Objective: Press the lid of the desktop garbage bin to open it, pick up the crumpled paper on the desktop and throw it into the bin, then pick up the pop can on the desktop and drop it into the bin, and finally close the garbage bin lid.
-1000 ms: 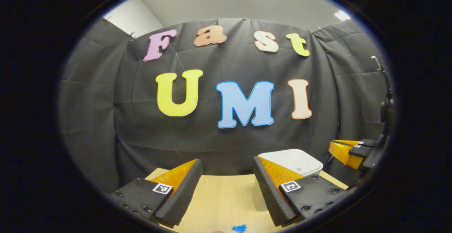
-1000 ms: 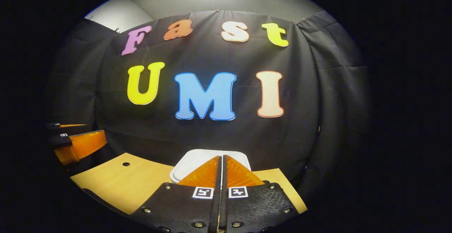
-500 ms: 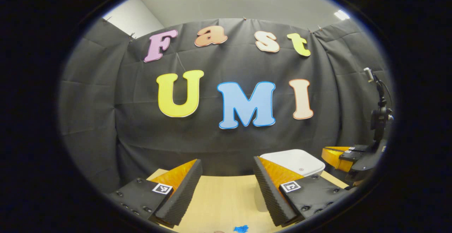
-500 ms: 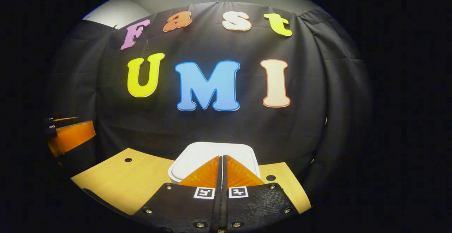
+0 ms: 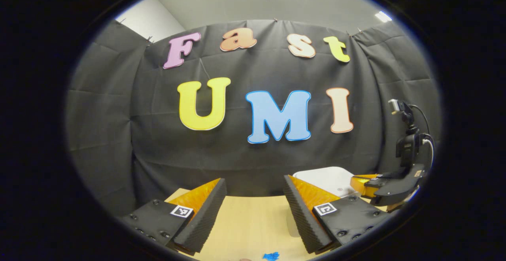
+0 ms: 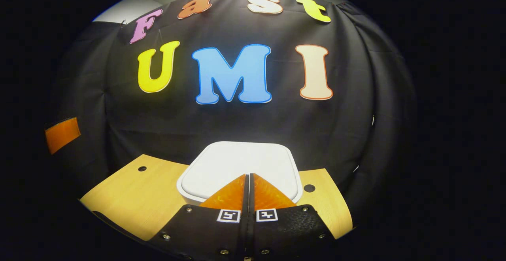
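The white garbage bin [image 6: 239,166] stands on the wooden table, its flat lid down. In the right gripper view my right gripper [image 6: 248,175] is shut with nothing held, its tips over the near edge of the lid. In the left gripper view the bin [image 5: 326,177] sits at the far right, partly behind my left gripper's right finger, and the right gripper [image 5: 361,182] reaches over it from the right. My left gripper [image 5: 255,186] is open above the table with nothing between its fingers.
The light wooden table [image 6: 130,197] has small round holes [image 6: 142,169] near its back edge. A small blue scrap [image 5: 271,256] lies on the table at the bottom of the left gripper view. The black cloth wall hangs just behind the bin.
My right gripper has moved forward and down toward the bin lid, which now looks larger and closer. The left gripper has stayed nearly still.
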The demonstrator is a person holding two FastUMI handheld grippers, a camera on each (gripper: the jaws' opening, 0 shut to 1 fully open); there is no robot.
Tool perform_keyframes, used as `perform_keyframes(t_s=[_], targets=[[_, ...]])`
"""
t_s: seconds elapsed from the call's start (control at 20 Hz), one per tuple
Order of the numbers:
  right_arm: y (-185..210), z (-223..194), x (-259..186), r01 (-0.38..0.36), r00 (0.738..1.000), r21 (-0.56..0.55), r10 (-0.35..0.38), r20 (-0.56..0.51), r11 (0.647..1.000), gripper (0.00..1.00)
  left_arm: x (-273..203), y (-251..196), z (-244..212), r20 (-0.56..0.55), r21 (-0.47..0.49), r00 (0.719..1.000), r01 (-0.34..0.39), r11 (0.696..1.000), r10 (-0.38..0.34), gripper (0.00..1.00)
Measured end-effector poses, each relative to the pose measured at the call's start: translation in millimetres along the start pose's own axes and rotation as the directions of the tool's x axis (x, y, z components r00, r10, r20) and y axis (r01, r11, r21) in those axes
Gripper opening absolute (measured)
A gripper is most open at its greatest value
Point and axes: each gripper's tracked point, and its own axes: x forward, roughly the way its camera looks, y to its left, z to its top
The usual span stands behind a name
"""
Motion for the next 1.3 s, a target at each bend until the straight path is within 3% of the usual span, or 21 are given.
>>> perform_keyframes(t_s=[0.35, 0.8, 1.05, 1.3], targets=[[-3, -18, 8, -0.012, 0.998, 0.012, 0.012, -0.055, 1.000, 0.00, 4, 2, -3, -0.005, -0.011, 1.000, -0.005, 1.000, 0.005, 0.96], [-3, -23, 10, -0.025, 0.999, 0.057, 0.027, -0.039, 0.998, 0.01, 6, 2, -5, -0.014, -0.023, 1.000, 0.002, 1.000, -0.003, 0.96], [-4, -24, 10, -0.005, 0.999, 0.009, 0.006, -0.043, 1.000, 0.01, 5, 1, -5, -0.016, -0.031, 1.000, 0.012, 0.999, -0.013, 0.96], [-5, -14, 9, -0.025, 1.000, 0.061, 0.025, -0.003, 0.998, 0.01, 1, 1, -5, -0.014, -0.039, 1.000, 0.015, 0.999, -0.015, 0.96]])
